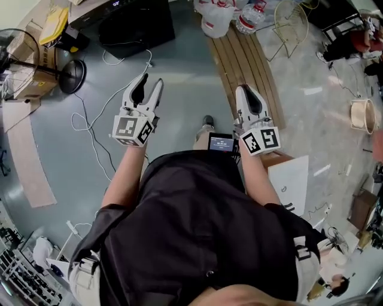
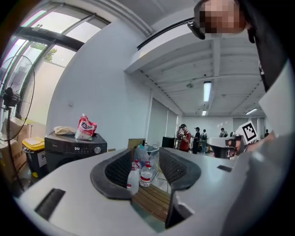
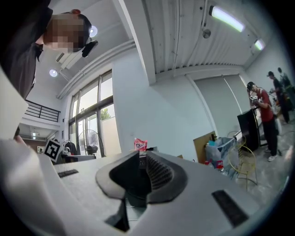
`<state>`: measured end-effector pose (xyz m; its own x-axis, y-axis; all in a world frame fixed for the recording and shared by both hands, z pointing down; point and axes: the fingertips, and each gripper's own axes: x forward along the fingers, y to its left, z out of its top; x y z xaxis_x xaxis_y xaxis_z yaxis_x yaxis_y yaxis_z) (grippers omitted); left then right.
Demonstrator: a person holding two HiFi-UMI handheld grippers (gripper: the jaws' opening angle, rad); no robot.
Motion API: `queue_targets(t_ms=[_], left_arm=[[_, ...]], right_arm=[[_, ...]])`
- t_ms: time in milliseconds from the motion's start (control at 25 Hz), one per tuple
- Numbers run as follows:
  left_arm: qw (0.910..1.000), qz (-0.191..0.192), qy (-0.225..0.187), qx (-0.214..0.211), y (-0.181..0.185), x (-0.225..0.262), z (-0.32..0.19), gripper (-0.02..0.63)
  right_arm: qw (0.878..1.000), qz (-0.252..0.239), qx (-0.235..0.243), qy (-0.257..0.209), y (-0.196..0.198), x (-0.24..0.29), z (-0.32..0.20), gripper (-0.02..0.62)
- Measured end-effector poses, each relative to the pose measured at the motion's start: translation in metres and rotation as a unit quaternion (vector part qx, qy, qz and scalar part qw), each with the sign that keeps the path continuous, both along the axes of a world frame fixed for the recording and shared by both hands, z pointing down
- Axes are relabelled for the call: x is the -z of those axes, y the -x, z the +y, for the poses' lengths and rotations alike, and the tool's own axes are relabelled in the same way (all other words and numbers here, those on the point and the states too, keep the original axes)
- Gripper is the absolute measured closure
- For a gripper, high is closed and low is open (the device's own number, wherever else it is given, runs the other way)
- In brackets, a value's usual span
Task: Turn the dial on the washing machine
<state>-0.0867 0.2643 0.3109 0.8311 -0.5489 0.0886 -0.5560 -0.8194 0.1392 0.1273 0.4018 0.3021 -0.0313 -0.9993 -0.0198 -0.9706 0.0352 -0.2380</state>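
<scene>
The black washing machine (image 1: 136, 24) stands on the floor ahead of me at the top of the head view. In the left gripper view the washing machine (image 2: 69, 154) sits at the left, with its round dial (image 2: 97, 150) on the front panel and a red bag (image 2: 85, 128) on top. My left gripper (image 1: 146, 85) is held level, open and empty, well short of the machine. My right gripper (image 1: 247, 94) is alongside it, jaws together, holding nothing. In the right gripper view the right gripper (image 3: 140, 159) hides most of the machine; only the red bag (image 3: 140, 144) shows above it.
A wooden slatted bench (image 1: 245, 66) runs ahead on the right, with water bottles (image 1: 218, 18) at its far end. A standing fan (image 1: 66, 75) and cardboard boxes stand at the left. White cable (image 1: 90, 125) lies on the floor. People (image 2: 184, 137) stand far off.
</scene>
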Motion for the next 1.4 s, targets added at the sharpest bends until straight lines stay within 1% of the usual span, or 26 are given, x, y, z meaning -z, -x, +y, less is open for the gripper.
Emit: queue_targets(t_ms=[120, 240, 400, 520, 680, 880, 1000, 1040, 1120, 1240, 1320, 1400], left_arm=[[0.9998, -0.004, 0.003, 0.019, -0.037, 0.004, -0.019, 0.437], [0.9989, 0.007, 0.017, 0.044, -0.067, 0.010, -0.037, 0.436], [0.9970, 0.009, 0.008, 0.076, -0.092, 0.019, -0.056, 0.436], [0.9955, 0.004, 0.003, 0.094, -0.105, 0.020, -0.069, 0.436], [0.9936, 0.002, 0.001, 0.113, -0.109, 0.018, -0.092, 0.436], [0.9908, 0.011, 0.003, 0.135, -0.099, 0.009, -0.130, 0.436], [0.9889, 0.016, 0.009, 0.147, -0.095, -0.005, -0.158, 0.436], [0.9888, 0.013, 0.008, 0.148, -0.096, -0.009, -0.169, 0.436], [0.9894, -0.005, -0.003, 0.145, -0.099, -0.018, -0.194, 0.436], [0.9893, -0.034, -0.016, 0.141, -0.096, -0.025, -0.235, 0.433], [0.9885, -0.038, -0.022, 0.145, -0.091, -0.024, -0.265, 0.433], [0.9877, -0.036, -0.023, 0.150, -0.086, -0.023, -0.294, 0.431]], right_arm=[[1.000, -0.004, 0.013, 0.002, -0.046, -0.002, -0.025, 0.546], [0.999, -0.015, 0.036, 0.006, -0.082, -0.004, -0.047, 0.545], [0.996, -0.011, 0.084, 0.008, -0.105, -0.004, -0.081, 0.545], [0.994, -0.013, 0.108, 0.007, -0.117, -0.004, -0.107, 0.546], [0.991, -0.021, 0.129, 0.003, -0.121, -0.002, -0.145, 0.546], [0.989, -0.015, 0.150, 0.012, -0.117, -0.011, -0.192, 0.546], [0.988, -0.011, 0.153, 0.021, -0.120, -0.019, -0.224, 0.545], [0.988, -0.010, 0.153, 0.023, -0.123, -0.020, -0.236, 0.545], [0.987, -0.005, 0.157, 0.028, -0.125, -0.021, -0.263, 0.545], [0.983, 0.023, 0.180, 0.033, -0.117, -0.011, -0.311, 0.546], [0.978, 0.047, 0.199, 0.029, -0.109, 0.002, -0.348, 0.546], [0.976, 0.057, 0.209, 0.028, -0.102, 0.011, -0.385, 0.546]])
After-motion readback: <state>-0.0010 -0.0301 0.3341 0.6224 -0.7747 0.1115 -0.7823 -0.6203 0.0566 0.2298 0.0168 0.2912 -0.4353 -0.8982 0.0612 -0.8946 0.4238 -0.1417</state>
